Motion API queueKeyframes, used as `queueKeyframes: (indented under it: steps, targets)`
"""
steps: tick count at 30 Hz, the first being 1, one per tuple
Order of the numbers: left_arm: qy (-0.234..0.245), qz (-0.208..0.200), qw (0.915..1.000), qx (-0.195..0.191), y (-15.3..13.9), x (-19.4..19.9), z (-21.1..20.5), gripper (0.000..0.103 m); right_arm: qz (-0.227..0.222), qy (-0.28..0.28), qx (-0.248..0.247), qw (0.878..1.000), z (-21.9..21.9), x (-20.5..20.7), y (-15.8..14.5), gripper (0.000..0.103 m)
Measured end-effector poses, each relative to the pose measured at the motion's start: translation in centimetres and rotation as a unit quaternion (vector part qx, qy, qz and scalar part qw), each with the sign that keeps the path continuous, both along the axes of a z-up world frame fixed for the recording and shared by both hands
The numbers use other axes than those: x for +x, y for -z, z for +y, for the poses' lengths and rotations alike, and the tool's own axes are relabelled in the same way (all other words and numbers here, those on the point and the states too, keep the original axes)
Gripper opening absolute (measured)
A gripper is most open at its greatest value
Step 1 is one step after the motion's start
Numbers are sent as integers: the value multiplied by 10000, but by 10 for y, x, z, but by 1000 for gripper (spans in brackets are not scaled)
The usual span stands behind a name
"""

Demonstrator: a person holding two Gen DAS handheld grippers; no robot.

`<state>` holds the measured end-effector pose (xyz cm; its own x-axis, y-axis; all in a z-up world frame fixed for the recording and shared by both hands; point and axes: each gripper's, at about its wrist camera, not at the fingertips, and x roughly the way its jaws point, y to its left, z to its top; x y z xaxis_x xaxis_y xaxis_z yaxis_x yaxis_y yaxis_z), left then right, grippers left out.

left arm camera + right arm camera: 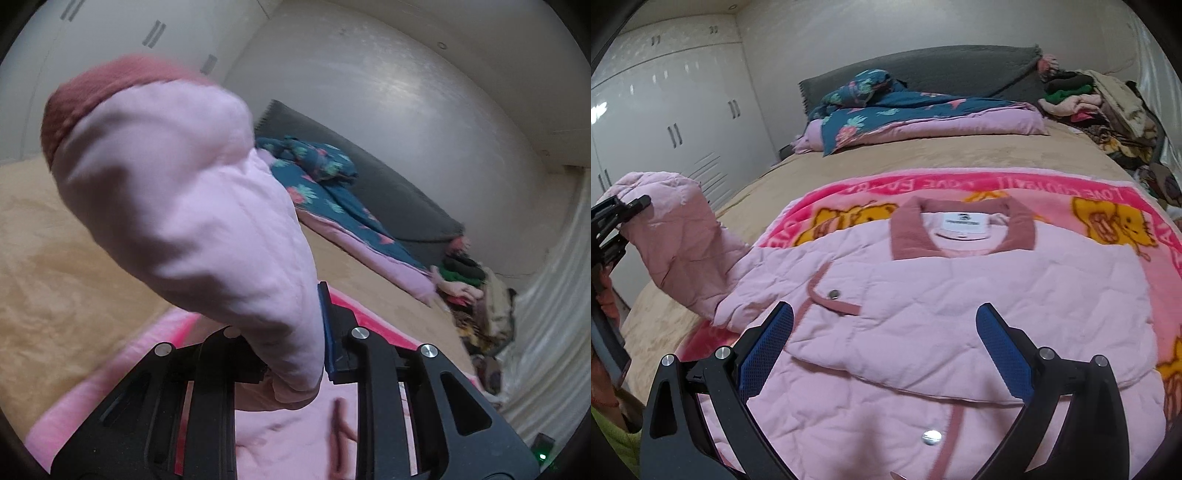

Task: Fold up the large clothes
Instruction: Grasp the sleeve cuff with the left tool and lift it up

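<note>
Left gripper (pixel 295 350) pinched the jacket (pixel 923 295) sleeve (pixel 192 192) aloft — right gripper (pixel 884 354) hovered wide open, empty. Risk: padded sleeve slipping out mid-fold.

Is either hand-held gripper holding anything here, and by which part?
The left hand-held gripper holds the pink jacket by its sleeve, lifted off the bed. The right hand-held gripper is open, holding nothing.

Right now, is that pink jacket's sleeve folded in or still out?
Out. The left gripper holds the sleeve raised off the bed, beside the jacket, not across it.
</note>
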<state>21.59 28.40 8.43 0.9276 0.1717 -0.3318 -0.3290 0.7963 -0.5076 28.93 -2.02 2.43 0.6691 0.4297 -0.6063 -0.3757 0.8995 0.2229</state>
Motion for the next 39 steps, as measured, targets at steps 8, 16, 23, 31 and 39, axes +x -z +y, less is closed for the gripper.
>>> queueKeyframes:
  steps: [8, 16, 23, 31, 39]
  targets:
    - [664, -53, 9976, 162, -3, 17, -39, 14, -40, 392, 77, 9992, -41, -1, -2, 99]
    - [1355, -171, 9904, 186, -3, 23, -66, 14, 53, 749, 137, 9971, -74, -4, 8, 99]
    - [1580, -225, 9869, 244, -1, 15, -69, 14, 80, 871, 163, 9960, -91, -7, 11, 99]
    - [1868, -223, 9813, 399, -4, 20, -95, 14, 30, 1074, 149, 9941, -115, -11, 8, 99]
    - [2296, -130, 9709, 661, -3, 31, -129, 14, -24, 1361, 112, 9906, -143, -17, 5, 99]
